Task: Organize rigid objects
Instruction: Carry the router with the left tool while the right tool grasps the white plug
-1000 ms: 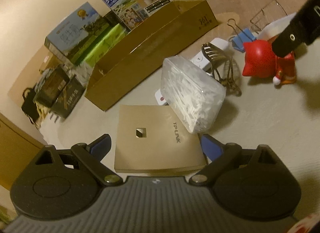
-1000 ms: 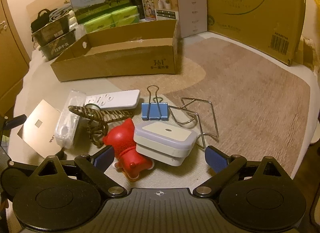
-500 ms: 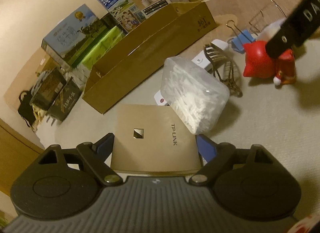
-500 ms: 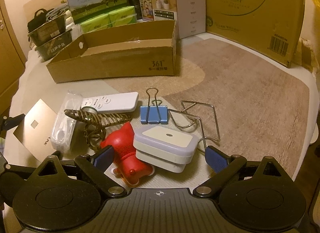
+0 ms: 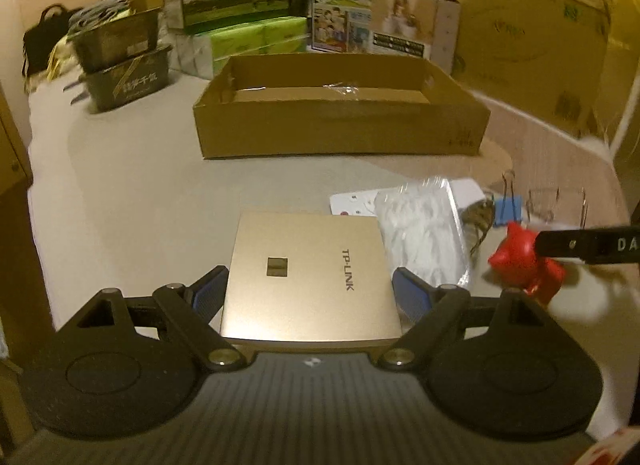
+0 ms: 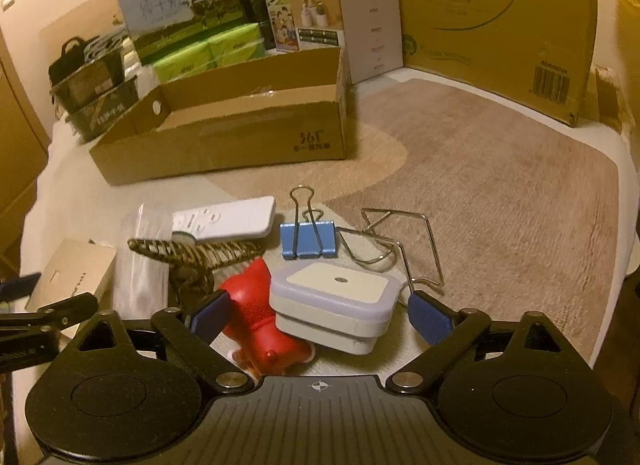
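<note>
1. Gold box [image 5: 310, 277] lies flat on the surface [image 5: 140, 201], between the spread fingers of our left hand-held gripper [image 5: 308, 293], which is open.
2. Our right hand-held gripper [image 6: 320, 315] is open around a white case [image 6: 334, 301], beside a red toy [image 6: 256, 321].
3. We see a cardboard tray [image 5: 340, 133] farther back.

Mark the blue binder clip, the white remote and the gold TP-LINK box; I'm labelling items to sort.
blue binder clip [image 6: 307, 241], right wrist view, on its blue body.
white remote [image 6: 224, 220], right wrist view, mid-face.
gold TP-LINK box [image 5: 308, 277], left wrist view, top face.
</note>
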Action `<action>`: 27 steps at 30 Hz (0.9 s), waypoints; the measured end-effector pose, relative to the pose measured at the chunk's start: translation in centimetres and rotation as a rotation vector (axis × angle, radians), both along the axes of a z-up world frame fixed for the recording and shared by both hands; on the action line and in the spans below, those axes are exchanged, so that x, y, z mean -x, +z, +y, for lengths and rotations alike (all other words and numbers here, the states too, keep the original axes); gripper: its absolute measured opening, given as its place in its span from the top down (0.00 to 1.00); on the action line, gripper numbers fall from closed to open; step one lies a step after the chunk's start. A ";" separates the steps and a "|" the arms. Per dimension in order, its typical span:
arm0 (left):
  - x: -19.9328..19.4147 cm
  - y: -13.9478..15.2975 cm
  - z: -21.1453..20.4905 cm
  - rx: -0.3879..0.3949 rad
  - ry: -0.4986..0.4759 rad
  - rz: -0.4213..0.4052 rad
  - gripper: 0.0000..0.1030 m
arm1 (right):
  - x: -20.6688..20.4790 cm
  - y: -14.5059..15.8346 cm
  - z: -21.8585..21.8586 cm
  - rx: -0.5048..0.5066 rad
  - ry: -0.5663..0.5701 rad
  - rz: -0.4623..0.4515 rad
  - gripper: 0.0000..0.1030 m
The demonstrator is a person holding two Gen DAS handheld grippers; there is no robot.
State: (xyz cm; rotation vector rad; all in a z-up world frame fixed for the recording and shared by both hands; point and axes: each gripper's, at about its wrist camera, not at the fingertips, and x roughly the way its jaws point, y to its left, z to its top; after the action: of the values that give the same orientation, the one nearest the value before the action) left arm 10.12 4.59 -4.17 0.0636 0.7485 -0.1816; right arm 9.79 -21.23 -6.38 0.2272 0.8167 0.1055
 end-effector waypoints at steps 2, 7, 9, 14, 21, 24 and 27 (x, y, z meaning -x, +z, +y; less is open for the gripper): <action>0.1 0.2 0.3 0.020 0.010 0.000 0.17 | -0.1 0.1 -0.2 -0.017 -0.011 -0.003 0.14; 0.2 0.6 0.8 0.077 0.023 0.007 0.17 | -0.4 0.3 -0.6 -0.043 -0.043 0.000 0.20; 0.5 0.7 0.9 0.087 0.024 0.007 0.17 | -0.4 0.4 -0.8 -0.048 -0.052 0.004 0.23; 0.5 1.0 0.7 0.089 0.028 0.002 0.17 | -0.4 0.4 -1.1 -0.040 -0.058 0.002 0.35; 0.7 1.9 0.6 0.085 0.031 -0.013 0.17 | 0.6 1.3 -0.4 0.007 -0.015 -0.049 0.35; 0.7 2.3 0.4 0.084 0.030 -0.020 0.16 | 1.0 2.0 -0.3 0.014 -0.007 -0.079 0.35; 0.4 2.9 0.3 0.086 0.030 -0.029 0.16 | 1.3 3.0 -0.4 0.011 -0.007 -0.109 0.35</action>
State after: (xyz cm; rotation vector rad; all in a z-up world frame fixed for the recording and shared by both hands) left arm 9.71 4.86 -1.27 -0.0266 0.7119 -0.1841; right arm 8.49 -21.63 -3.39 0.2119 0.7081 0.1056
